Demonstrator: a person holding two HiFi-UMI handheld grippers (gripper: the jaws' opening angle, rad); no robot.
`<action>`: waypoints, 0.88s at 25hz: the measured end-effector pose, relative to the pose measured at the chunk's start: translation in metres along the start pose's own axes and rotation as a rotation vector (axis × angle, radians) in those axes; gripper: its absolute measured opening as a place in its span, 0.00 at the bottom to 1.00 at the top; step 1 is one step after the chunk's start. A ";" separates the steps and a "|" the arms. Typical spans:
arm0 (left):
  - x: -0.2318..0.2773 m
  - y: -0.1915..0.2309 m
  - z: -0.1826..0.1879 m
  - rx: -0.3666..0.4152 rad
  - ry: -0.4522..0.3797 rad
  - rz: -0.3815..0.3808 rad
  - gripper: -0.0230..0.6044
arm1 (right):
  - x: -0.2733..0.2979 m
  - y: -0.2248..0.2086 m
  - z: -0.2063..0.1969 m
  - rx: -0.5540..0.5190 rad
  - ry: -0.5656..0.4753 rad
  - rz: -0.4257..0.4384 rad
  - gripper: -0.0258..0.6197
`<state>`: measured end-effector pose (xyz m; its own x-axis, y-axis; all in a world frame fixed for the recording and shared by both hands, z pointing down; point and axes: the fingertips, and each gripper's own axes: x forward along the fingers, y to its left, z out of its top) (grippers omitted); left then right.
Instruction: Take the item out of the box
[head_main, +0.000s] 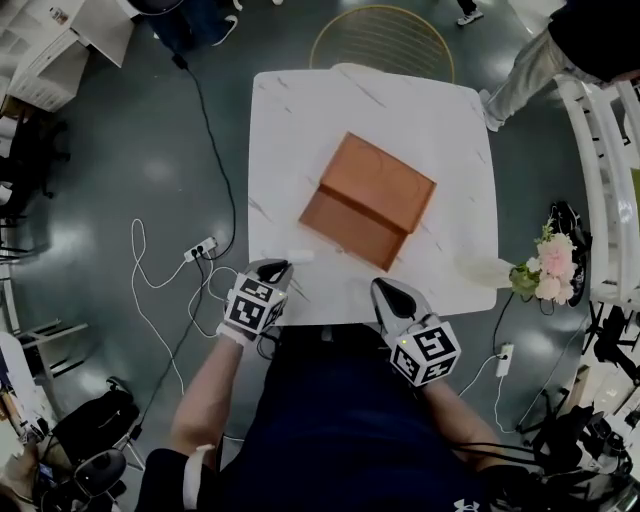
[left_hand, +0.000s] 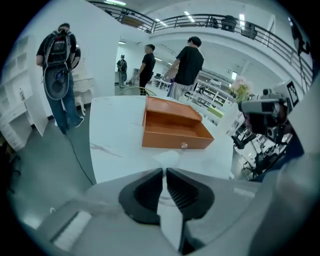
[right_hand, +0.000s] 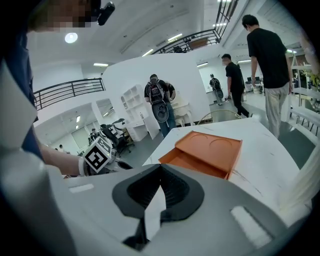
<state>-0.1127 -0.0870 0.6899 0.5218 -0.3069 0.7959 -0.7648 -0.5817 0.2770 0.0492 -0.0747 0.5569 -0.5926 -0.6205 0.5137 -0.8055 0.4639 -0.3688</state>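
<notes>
An orange box lies in the middle of the white marble table, its drawer pulled out toward me. In the left gripper view the drawer shows a bare orange inside and a small knob on its front. A small white item lies on the table just ahead of my left gripper; it shows as a pale lump beyond the jaws. My left gripper is shut with nothing in it. My right gripper hovers at the table's near edge, also shut and empty.
A bunch of pink and white flowers sits at the table's near right corner. Cables and a power strip lie on the floor at left. A round wire-topped table stands beyond the far edge, a white rack at right. Several people stand beyond.
</notes>
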 end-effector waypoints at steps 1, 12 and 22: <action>0.003 0.000 -0.001 -0.030 -0.016 -0.022 0.08 | 0.000 0.000 -0.001 0.005 0.003 0.000 0.04; 0.020 0.016 -0.027 -0.178 -0.026 -0.063 0.13 | 0.001 0.000 0.000 0.033 0.004 -0.002 0.04; 0.004 0.024 -0.019 -0.172 -0.051 0.010 0.36 | 0.000 -0.002 0.007 0.023 -0.015 -0.006 0.04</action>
<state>-0.1365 -0.0880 0.7101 0.5293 -0.3524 0.7718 -0.8209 -0.4427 0.3608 0.0504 -0.0802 0.5525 -0.5878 -0.6325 0.5044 -0.8088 0.4457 -0.3837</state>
